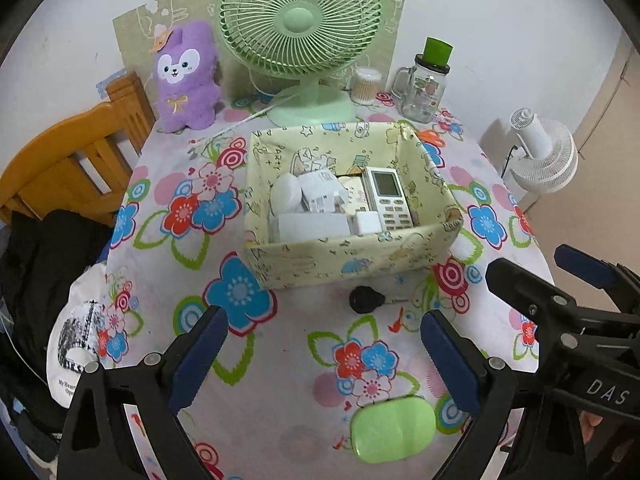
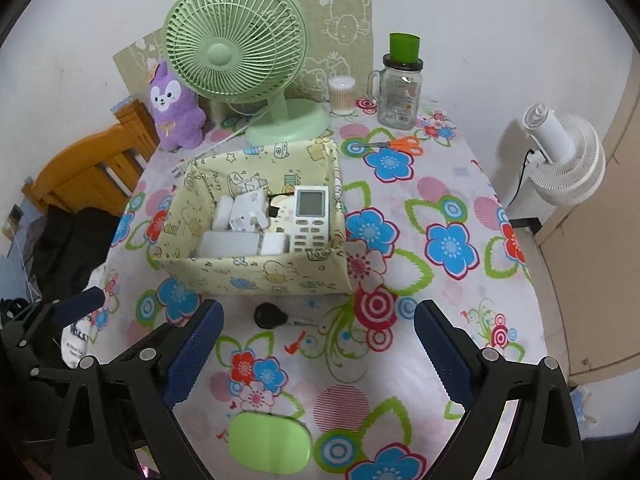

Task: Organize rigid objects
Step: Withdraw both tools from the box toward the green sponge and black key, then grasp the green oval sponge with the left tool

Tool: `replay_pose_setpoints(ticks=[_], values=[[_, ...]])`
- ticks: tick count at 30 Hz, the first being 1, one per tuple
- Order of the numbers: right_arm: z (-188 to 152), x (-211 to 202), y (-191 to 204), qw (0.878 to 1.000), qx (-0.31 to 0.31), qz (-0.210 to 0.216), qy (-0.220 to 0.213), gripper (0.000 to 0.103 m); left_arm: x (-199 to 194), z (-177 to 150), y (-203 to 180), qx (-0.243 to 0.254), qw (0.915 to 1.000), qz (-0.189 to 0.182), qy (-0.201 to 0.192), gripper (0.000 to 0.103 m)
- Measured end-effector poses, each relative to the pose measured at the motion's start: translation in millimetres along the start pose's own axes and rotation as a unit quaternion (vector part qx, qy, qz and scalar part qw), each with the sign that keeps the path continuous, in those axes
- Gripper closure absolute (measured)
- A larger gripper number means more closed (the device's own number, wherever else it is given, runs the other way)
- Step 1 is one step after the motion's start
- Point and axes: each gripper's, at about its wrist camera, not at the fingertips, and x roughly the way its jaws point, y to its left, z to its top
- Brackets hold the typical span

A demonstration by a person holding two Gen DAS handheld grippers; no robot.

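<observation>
Floral-cloth counter [image 2: 460, 184] against a white wall. Both my jaws wide open, nothing held: left gripper [image 1: 324, 356], right gripper [image 2: 318, 344]. Green case [image 2: 270, 442] lies flat at the near edge, long axis left-right, just below the right jaws, a bit left of centre; right seems nearer. Black key [image 2: 270, 315] sits farther, just before the fabric box [image 2: 256, 276], which already holds the remote [image 2: 310, 220] and white chargers. Open cloth to the right; near edge is close.
</observation>
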Motion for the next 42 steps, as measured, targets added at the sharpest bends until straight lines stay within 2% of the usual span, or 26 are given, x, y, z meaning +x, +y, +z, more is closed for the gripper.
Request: replay_pose_setpoints(ticks=[2,4,8,20,22,26,42], values=[[-2.5,-2.2,-2.7,1.0,-0.005,0.0,-0.011,0.006,-0.9,-5.1,-3.0,-0.002,1.0,-0.007,-0.005,0.005],[-5.2,-3.1,-4.7,1.0,-0.016,-0.005,-0.021,0.006,-1.1,-10.7,-6.5,-0.009,0.9999,0.005,-0.006,0.005],[-12.0,-2.9,-9.9,0.999,-0.043,-0.005,-0.028,0.006,-0.6,-20.2,-14.0,-0.018,0.9998,0.005,-0.01,0.005],[-34.0,7.8,-27.4,0.997,-0.078,0.015,-0.015,0.006,12.7,-50.9,-35.2,-0.055,0.998,0.031,-0.006,0.005],[-39.1,9.4,-29.9,0.996,-0.082,0.015,-0.014,0.006,15.2,-55.0,-36.3,-0.06,0.9978,0.027,-0.006,0.005],[-49.8,15.1,-35.0,0.996,-0.084,0.017,-0.005,0.006,19.8,-65.3,-43.4,-0.047,0.9984,0.028,-0.011,0.005],[-94.8,41.7,-47.7,0.996,-0.085,0.007,0.034,0.006,50.3,-108.4,-55.2,-0.036,0.999,0.02,0.02,0.005]])
